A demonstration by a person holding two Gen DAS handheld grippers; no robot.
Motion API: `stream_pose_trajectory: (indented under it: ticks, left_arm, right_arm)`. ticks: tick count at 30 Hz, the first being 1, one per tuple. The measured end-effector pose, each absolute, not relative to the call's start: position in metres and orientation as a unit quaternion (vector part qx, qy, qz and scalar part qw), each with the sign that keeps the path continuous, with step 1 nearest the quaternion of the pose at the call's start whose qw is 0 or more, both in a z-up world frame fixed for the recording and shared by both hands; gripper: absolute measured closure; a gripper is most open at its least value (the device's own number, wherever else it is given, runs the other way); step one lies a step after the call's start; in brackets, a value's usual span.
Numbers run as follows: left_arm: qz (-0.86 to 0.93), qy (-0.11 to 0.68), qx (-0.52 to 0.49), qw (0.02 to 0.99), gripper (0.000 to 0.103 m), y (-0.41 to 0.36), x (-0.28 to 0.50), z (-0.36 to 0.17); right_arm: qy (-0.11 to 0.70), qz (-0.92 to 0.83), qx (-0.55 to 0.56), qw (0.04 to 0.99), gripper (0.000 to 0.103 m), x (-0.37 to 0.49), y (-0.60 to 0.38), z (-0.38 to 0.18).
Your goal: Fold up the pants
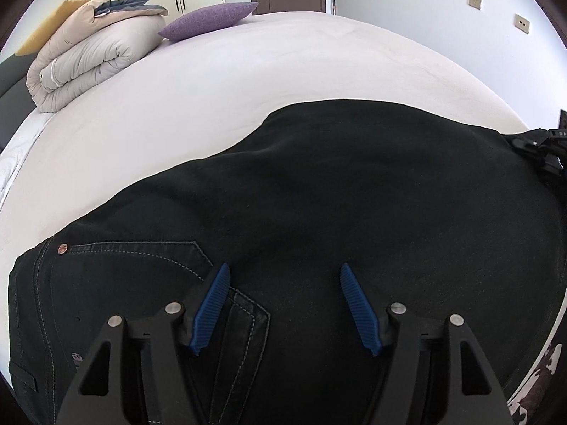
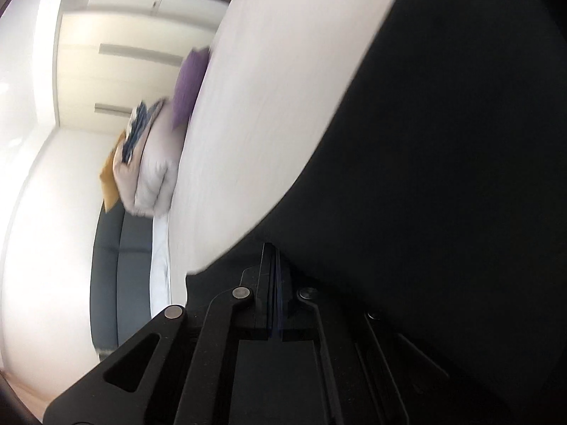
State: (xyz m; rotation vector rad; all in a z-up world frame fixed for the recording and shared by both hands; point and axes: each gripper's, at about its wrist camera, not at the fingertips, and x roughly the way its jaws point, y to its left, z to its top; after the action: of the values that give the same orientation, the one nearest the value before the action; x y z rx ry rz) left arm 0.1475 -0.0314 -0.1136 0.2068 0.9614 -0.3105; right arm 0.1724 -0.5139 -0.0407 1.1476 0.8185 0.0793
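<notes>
Black pants [image 1: 319, 194] lie under spread left fingers [image 1: 212, 304] (right pair pinched).

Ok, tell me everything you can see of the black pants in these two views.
The black pants look like dark denim, with pale contrast stitching, a pocket seam and a copper rivet near the waist. They lie spread on the white bed, partly folded. The left gripper hovers open over them, pads apart. The right gripper is shut at the fabric's edge, apparently pinching it; that view is blurred.

Bright even daylight, sharp left view, fisheye-bent edges, right view motion-blurred, tilted, glare at left
</notes>
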Motion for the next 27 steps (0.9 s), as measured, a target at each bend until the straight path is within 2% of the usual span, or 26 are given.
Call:
stream_pose_trajectory:
  ticks: [2, 7, 9, 12, 16, 17, 18, 19, 20, 21, 27]
  left_arm:
    - [-0.149, 0.455, 0.095, 0.873, 0.034, -0.032, 0.141, -0.115]
    - [-0.148, 0.448, 0.086, 0.877, 0.034, -0.025, 0.131, -0.114]
    - [-0.140, 0.458, 0.081, 0.874, 0.035, -0.026, 0.129, -0.107]
    - [-0.155, 0.448, 0.062, 0.878, 0.041, -0.039, 0.124, -0.083]
    - [-0.217, 0.423, 0.072, 0.877, 0.043, -0.084, 0.125, -0.060]
    - [-0.230, 0.427, 0.080, 0.871, 0.047, -0.093, 0.128, -0.064]
    - [-0.238, 0.440, 0.091, 0.861, 0.061, -0.100, 0.133, -0.072]
    - [-0.240, 0.458, 0.095, 0.851, 0.080, -0.102, 0.140, -0.084]
    - [-0.237, 0.473, 0.088, 0.844, 0.087, -0.095, 0.146, -0.094]
    - [-0.241, 0.477, 0.070, 0.843, 0.095, -0.085, 0.151, -0.097]
    - [-0.187, 0.481, 0.041, 0.855, 0.098, 0.020, 0.182, -0.104]
  right_arm:
    - [0.337, -0.002, 0.554, 0.761, 0.103, 0.152, -0.563, -0.037]
    - [0.279, -0.122, 0.531, 0.791, 0.103, 0.108, -0.618, -0.009]
    - [0.263, -0.122, 0.532, 0.795, 0.096, 0.093, -0.619, 0.004]
    - [0.278, -0.020, 0.480, 0.832, 0.096, 0.097, -0.566, 0.032]
    - [0.354, 0.135, 0.439, 0.814, 0.096, 0.136, -0.449, 0.023]
    - [0.381, 0.161, 0.435, 0.800, 0.096, 0.147, -0.422, 0.011]
    - [0.411, 0.175, 0.428, 0.786, 0.096, 0.154, -0.400, 0.001]
    - [0.441, 0.176, 0.416, 0.775, 0.097, 0.161, -0.383, -0.015]
    - [0.468, 0.158, 0.408, 0.768, 0.103, 0.165, -0.376, -0.032]
    - [0.471, 0.152, 0.417, 0.762, 0.103, 0.165, -0.373, -0.045]
    - [0.430, 0.117, 0.456, 0.771, 0.103, 0.148, -0.430, -0.048]
